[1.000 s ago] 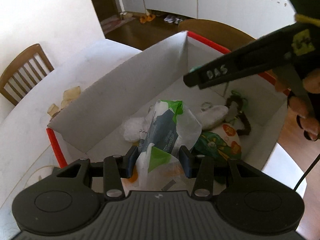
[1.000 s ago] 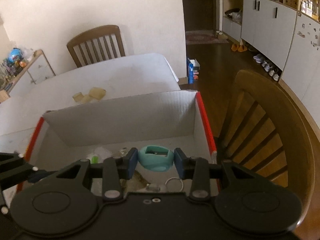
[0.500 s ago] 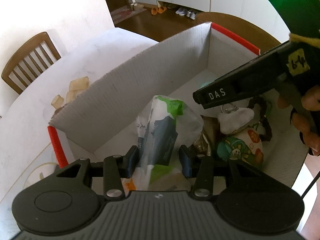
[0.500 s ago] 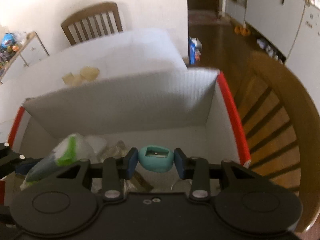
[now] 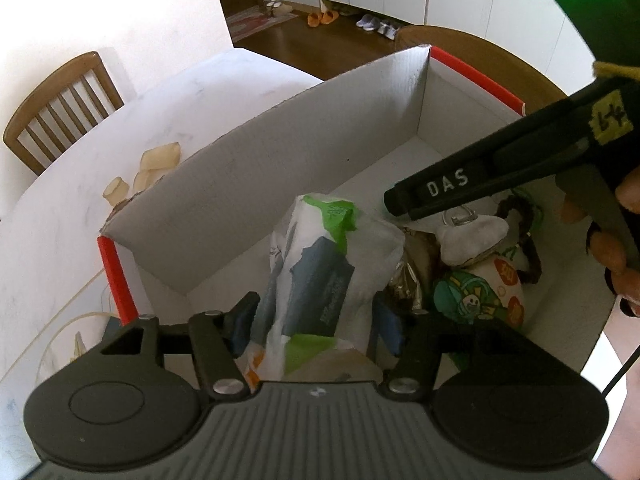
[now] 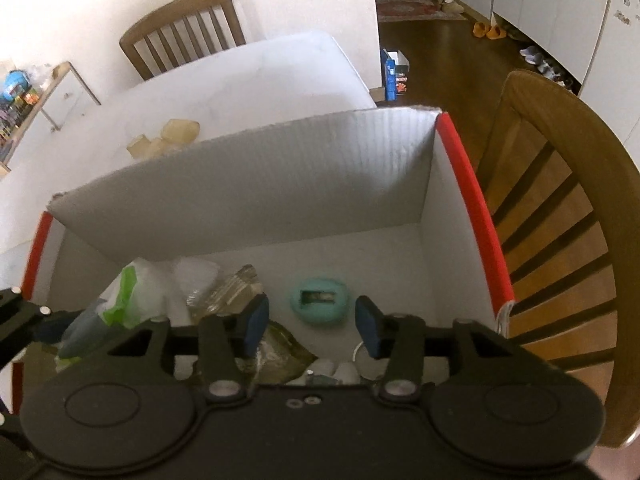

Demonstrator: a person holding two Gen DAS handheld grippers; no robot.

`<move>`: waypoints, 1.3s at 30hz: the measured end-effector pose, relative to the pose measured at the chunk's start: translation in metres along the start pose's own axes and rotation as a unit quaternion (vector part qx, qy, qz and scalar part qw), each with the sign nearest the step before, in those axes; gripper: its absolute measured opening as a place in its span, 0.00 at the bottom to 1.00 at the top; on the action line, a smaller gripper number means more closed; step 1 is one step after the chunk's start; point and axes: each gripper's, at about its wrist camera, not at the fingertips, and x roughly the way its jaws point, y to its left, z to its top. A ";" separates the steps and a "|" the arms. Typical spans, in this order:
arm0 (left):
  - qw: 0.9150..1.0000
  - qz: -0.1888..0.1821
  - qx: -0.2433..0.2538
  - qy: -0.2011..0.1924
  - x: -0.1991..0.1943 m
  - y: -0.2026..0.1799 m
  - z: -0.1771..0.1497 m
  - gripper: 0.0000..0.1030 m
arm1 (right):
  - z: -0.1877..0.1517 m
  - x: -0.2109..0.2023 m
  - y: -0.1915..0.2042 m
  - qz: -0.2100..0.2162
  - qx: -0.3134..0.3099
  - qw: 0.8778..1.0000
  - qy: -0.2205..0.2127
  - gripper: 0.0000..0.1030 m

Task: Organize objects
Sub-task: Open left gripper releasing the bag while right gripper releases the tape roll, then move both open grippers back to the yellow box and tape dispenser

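Note:
A white cardboard box (image 5: 280, 152) with red edges stands on the white table. My left gripper (image 5: 316, 326) hangs over its near left part, jaws opening. A white, green and blue packet (image 5: 320, 264) stands between the fingers, which no longer pinch it. In the right wrist view my right gripper (image 6: 310, 320) is over the box (image 6: 280, 184), its jaws opening with nothing between them. A teal rounded object (image 6: 319, 306) lies on the box floor just beyond its fingertips. The right gripper's black body (image 5: 472, 180) crosses the left wrist view.
In the box lie a plush toy (image 5: 476, 292), a crinkled foil pack (image 6: 228, 292) and a key ring (image 5: 460, 216). Yellowish pieces (image 6: 168, 140) sit on the table behind it. Wooden chairs (image 6: 560, 248) stand right and behind. A person's fingers (image 5: 616, 248) hold the right handle.
Both pairs of jaws have widened. The teal object has left the right gripper and now lies on the box floor. The packet is no longer squeezed by the left fingers.

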 end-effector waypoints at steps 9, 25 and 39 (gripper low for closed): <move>1.000 -0.002 -0.016 -0.023 -0.016 0.005 -0.006 0.73 | -0.014 -0.028 0.000 0.020 0.002 1.000 -0.021 0.59; 0.995 -0.041 -0.054 -0.079 -0.054 0.026 -0.023 0.80 | -0.038 -0.092 0.008 0.057 0.002 0.994 -0.092 0.78; 0.985 -0.091 -0.056 -0.134 -0.100 0.061 -0.047 0.85 | -0.071 -0.139 0.052 0.028 -0.018 0.982 -0.185 0.88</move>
